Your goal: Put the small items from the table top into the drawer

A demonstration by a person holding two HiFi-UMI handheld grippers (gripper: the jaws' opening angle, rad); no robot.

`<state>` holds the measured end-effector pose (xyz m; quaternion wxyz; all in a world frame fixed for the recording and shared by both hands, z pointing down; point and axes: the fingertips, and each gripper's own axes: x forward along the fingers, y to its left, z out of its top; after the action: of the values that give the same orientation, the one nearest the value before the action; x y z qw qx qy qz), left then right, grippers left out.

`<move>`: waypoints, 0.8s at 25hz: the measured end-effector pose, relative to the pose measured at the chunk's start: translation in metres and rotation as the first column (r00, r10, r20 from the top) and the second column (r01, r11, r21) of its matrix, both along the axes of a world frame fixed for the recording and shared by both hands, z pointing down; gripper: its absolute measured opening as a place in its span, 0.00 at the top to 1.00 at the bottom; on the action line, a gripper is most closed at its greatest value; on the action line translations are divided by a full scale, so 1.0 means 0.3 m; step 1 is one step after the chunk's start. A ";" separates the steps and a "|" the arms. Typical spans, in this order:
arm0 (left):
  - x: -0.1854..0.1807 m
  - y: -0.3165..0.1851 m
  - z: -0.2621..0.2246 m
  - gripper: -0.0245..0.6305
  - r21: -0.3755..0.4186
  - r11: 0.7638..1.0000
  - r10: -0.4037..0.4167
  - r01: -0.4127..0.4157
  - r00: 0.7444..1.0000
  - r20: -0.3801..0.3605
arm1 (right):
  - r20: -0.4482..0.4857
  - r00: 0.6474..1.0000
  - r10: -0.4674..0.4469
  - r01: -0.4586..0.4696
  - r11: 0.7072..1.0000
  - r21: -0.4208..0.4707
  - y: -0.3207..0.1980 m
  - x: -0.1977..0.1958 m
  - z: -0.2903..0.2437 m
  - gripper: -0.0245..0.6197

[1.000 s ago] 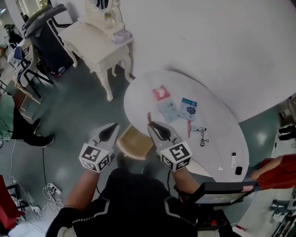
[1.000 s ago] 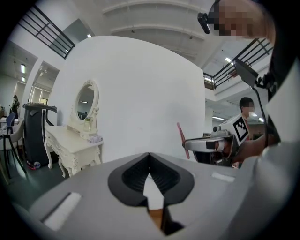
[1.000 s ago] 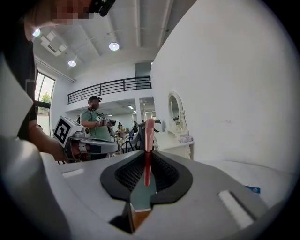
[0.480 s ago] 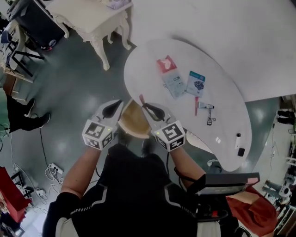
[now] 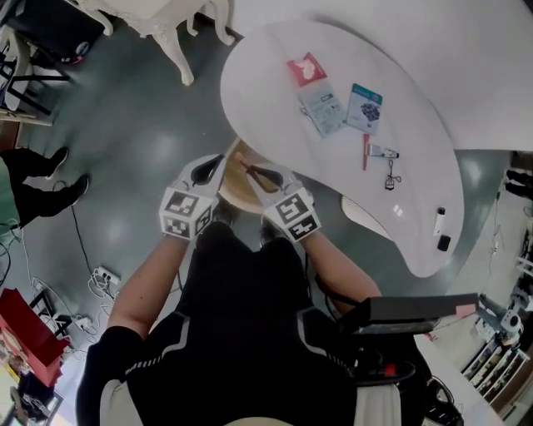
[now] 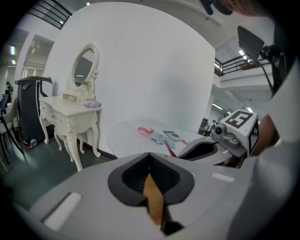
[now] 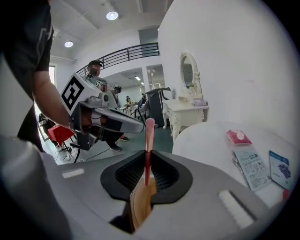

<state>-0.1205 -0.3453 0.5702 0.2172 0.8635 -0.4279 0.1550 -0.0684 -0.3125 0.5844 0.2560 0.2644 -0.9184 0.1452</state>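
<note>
The white oval table (image 5: pixel 266 100) carries a red packet (image 5: pixel 306 69), two printed cards (image 5: pixel 322 106), a red pen (image 5: pixel 366 152) and other small bits. Under its near edge the drawer (image 5: pixel 236 190) stands pulled out, tan wood inside. My right gripper (image 5: pixel 254 173) is over the drawer, shut on a thin pink stick (image 7: pixel 149 136) that pokes up past the jaws. My left gripper (image 5: pixel 206 172) hangs just left of the drawer, jaws together and nothing held. In the left gripper view the left gripper (image 6: pixel 150 161) shows only a sliver of tan wood through its jaws.
An ornate white dressing table (image 5: pixel 166 17) stands at the far left, with its mirror (image 6: pixel 84 70) showing in the left gripper view. A person's legs (image 5: pixel 42 175) and floor cables (image 5: pixel 92 283) are to the left. A small black item (image 5: pixel 444 242) lies at the table's right end.
Both grippers have sunk and drawn in toward the open drawer, the right one carrying the pink stick. The table now sits higher in the head view.
</note>
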 end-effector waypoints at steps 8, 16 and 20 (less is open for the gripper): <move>-0.016 0.036 0.156 0.96 -0.085 0.996 0.004 -0.001 0.999 0.038 | -0.105 0.992 -0.074 0.065 0.995 -0.081 0.055 -0.025 0.228 0.89; -0.028 0.045 0.248 0.96 -0.111 0.994 0.027 -0.020 0.998 0.064 | -0.219 0.967 -0.129 0.093 0.981 -0.169 0.060 -0.016 0.471 0.89; -0.022 0.035 0.272 0.96 -0.109 0.994 0.033 -0.025 0.997 0.064 | -0.270 0.947 -0.176 0.126 0.973 -0.192 0.052 -0.032 0.557 0.89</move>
<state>-0.1272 -0.3349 0.6518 0.2475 0.8510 -0.4132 0.2093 -0.0781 -0.2968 0.7514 0.4179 0.1881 -0.8735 0.1644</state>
